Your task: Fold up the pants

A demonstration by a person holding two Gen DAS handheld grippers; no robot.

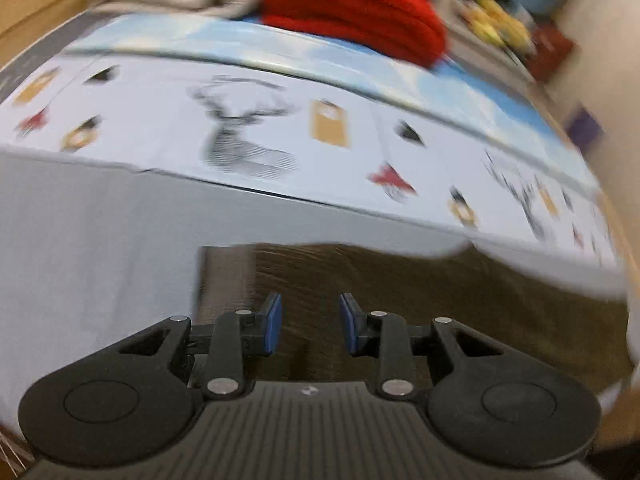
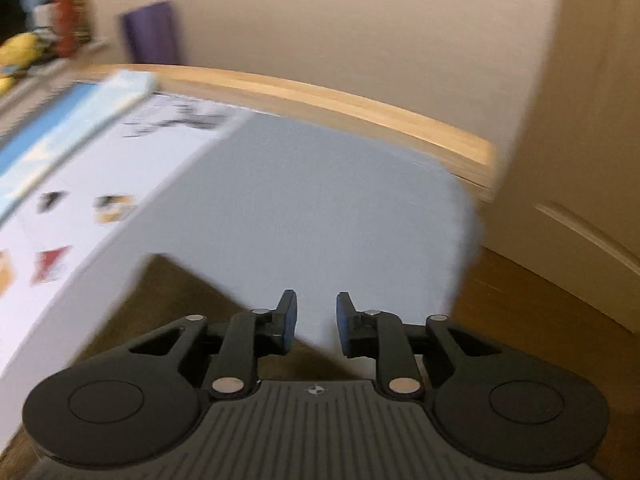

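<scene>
Both claws stand part open with nothing between the pads: the left gripper (image 1: 310,326) above brown cloth, the right gripper (image 2: 316,322) over a grey sheet (image 2: 320,208). That brown cloth, apparently the pants (image 1: 400,300), lies on the sheet at six o'clock in the left view, its folded edge running toward nine o'clock. It looks soft, light and limp, best pinched at edge corners.
</scene>
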